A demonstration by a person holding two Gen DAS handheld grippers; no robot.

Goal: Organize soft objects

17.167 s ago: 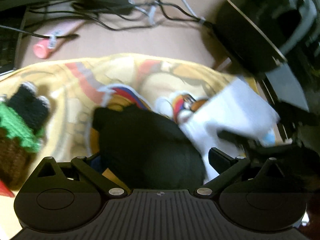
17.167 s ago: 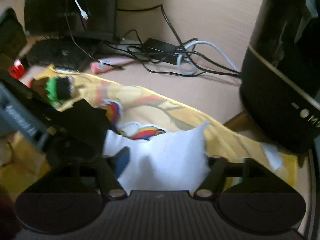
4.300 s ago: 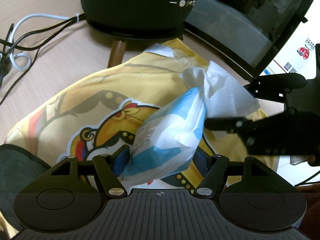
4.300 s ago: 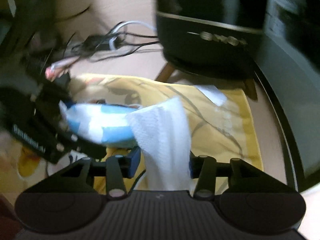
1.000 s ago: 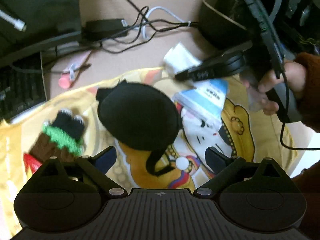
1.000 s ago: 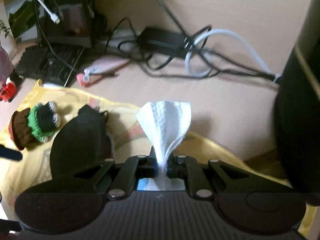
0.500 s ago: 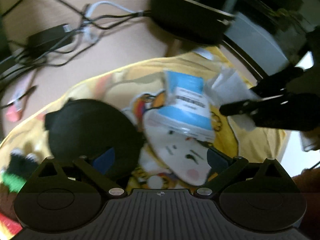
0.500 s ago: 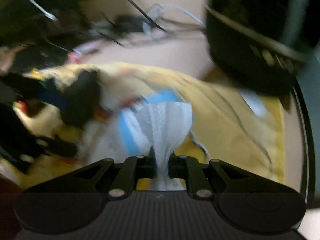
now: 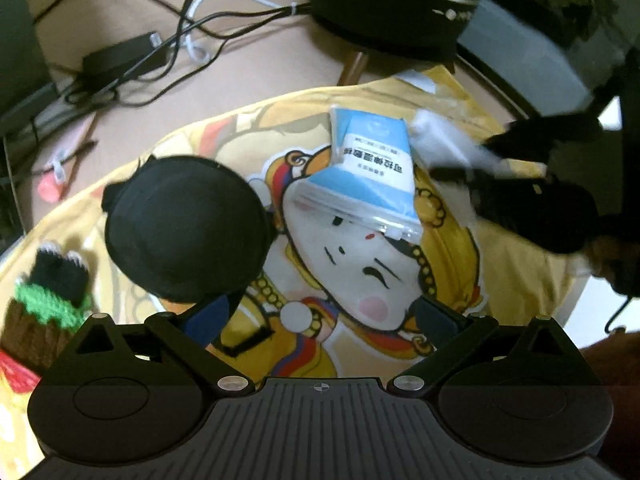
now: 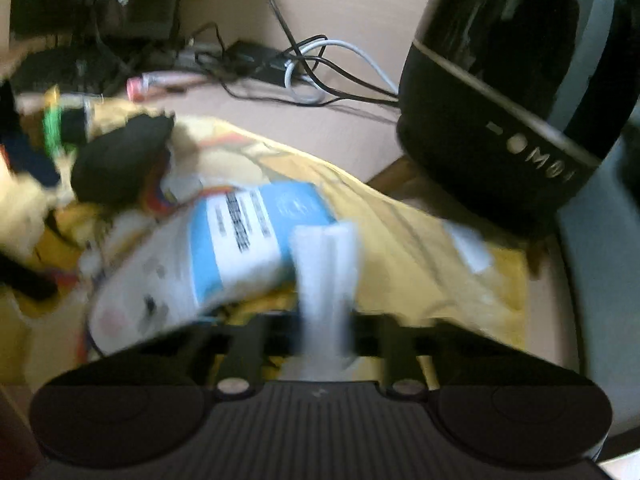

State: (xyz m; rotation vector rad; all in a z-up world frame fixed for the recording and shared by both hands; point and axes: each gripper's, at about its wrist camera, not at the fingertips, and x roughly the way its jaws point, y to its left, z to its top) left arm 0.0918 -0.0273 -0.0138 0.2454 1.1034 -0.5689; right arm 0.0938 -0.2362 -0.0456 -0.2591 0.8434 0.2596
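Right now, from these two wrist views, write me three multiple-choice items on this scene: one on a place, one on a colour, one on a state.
1. Where does the blue-and-white packet lie?
A. on the yellow printed cloth
B. on the bare desk among the cables
C. on top of the black round pad

2. What colour is the band on the knitted toy at the cloth's left edge?
A. purple
B. green
C. orange

3. What is the state of the left gripper?
A. shut on the packet
B. shut on the white tissue
C. open, nothing between its fingers

Key: 1 A, the packet rests on the cloth's printed face. 2 B, a green knitted band sits between the brown and black parts. 3 C, the blue pads stand wide apart; the white tissue is pinched in the right gripper.
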